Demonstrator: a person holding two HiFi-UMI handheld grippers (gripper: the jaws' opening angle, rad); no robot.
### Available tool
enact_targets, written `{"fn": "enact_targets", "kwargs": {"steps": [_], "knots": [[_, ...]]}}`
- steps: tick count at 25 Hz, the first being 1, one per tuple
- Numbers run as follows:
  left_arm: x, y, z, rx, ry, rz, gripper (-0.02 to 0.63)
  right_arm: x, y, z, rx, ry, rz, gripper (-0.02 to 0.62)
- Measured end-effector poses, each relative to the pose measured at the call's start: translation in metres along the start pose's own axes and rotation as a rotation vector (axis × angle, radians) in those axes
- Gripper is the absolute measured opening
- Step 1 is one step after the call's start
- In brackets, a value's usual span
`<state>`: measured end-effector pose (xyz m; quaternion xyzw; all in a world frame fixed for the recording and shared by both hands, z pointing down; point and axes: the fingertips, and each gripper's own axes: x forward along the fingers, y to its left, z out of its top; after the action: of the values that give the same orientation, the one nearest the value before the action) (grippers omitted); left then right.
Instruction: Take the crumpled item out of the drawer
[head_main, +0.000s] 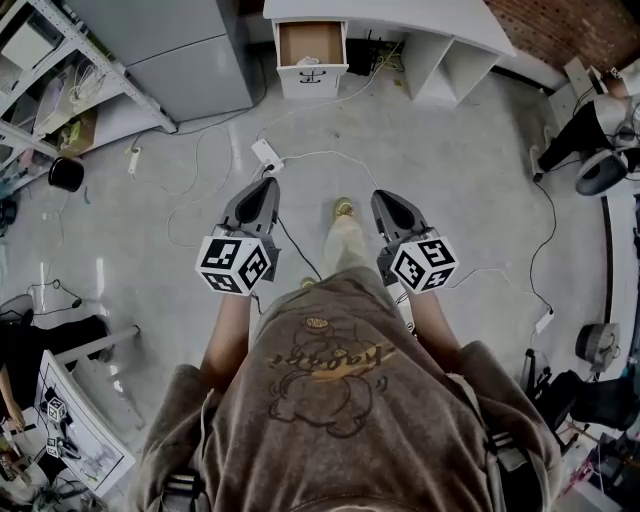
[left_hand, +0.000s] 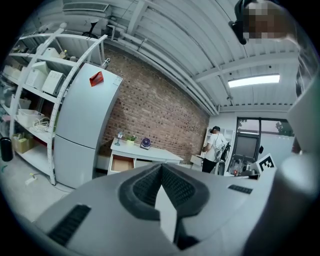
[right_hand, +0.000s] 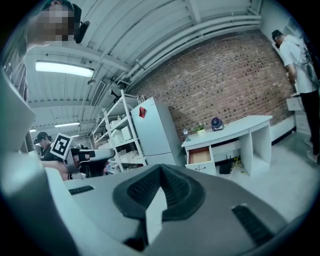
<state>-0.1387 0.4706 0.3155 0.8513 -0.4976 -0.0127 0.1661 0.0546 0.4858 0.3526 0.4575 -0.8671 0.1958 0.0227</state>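
The open drawer (head_main: 311, 45) sits in a white desk (head_main: 400, 15) across the floor, well ahead of me. Its inside looks brown; no crumpled item can be made out from here. My left gripper (head_main: 262, 195) and right gripper (head_main: 390, 205) are held side by side at waist height, both pointing toward the desk, far from it. In the left gripper view the left gripper (left_hand: 161, 166) is shut on nothing, with the drawer (left_hand: 121, 163) small beyond it. In the right gripper view the right gripper (right_hand: 160, 167) is likewise shut and empty, the drawer (right_hand: 199, 156) in the distance.
A grey fridge (head_main: 180, 45) and a white shelf rack (head_main: 50, 70) stand left of the desk. Cables (head_main: 200, 180) and a power strip (head_main: 267, 155) lie on the floor between me and the drawer. A person (left_hand: 215, 147) stands at the right, near equipment (head_main: 600, 150).
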Motion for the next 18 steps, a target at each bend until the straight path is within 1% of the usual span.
{"fn": "enact_targets", "kwargs": {"steps": [9,18], "knots": [[0.041,0.029,-0.001,-0.023,0.012,0.016,0.008,0.046,-0.026,0.010,0.002,0.007,0.016,-0.008],[0.116,0.057,0.012,-0.043,0.025,0.023,0.008,0.107,-0.077,0.029,0.009,0.042,0.028,-0.007]]}}
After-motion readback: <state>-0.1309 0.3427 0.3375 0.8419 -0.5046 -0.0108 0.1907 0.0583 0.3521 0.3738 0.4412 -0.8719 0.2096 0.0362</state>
